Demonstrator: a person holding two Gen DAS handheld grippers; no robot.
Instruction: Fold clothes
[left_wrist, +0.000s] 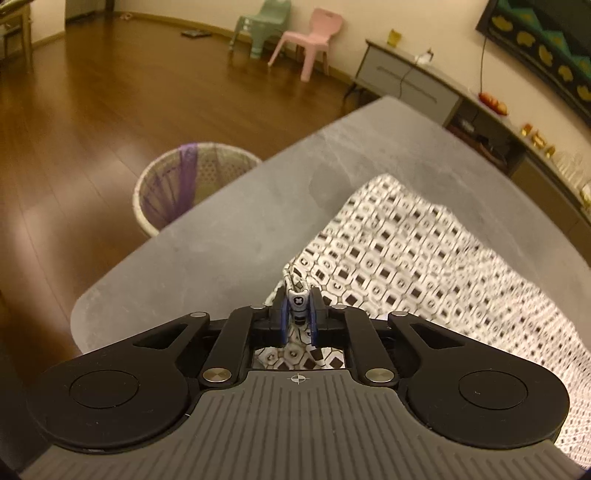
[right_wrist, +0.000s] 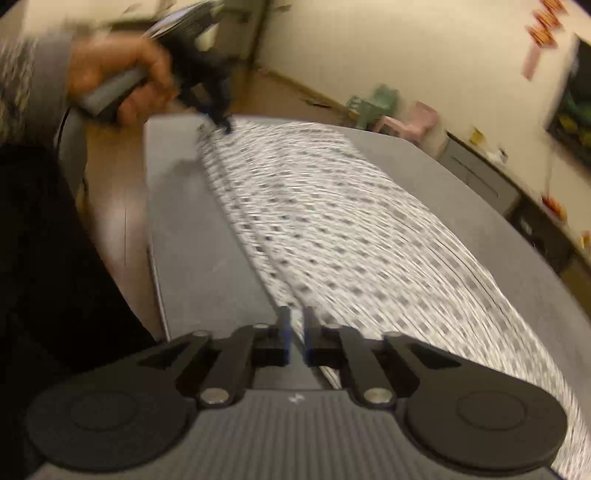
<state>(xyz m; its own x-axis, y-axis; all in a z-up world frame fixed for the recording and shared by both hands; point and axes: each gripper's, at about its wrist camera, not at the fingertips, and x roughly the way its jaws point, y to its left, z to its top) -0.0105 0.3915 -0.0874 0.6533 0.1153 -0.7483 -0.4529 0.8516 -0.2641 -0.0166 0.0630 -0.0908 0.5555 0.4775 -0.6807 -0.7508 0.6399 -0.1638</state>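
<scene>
A white garment (left_wrist: 406, 266) with a dark square pattern lies spread over the grey table (left_wrist: 221, 240). My left gripper (left_wrist: 298, 310) is shut on a bunched corner of it, which sticks up between the blue pads. In the blurred right wrist view the garment (right_wrist: 332, 221) stretches along the table (right_wrist: 184, 240) as a long band. At its far end a hand holds the left gripper (right_wrist: 221, 123) on the cloth. My right gripper (right_wrist: 297, 328) is at the near end, its jaws a narrow gap apart beside the cloth's left edge, with nothing seen pinched between them.
A lined waste bin (left_wrist: 177, 184) stands on the wooden floor just past the table's left edge. A pink chair (left_wrist: 314, 37) and a green chair (left_wrist: 266, 26) stand by the far wall. A low grey sideboard (left_wrist: 406, 81) runs along the right.
</scene>
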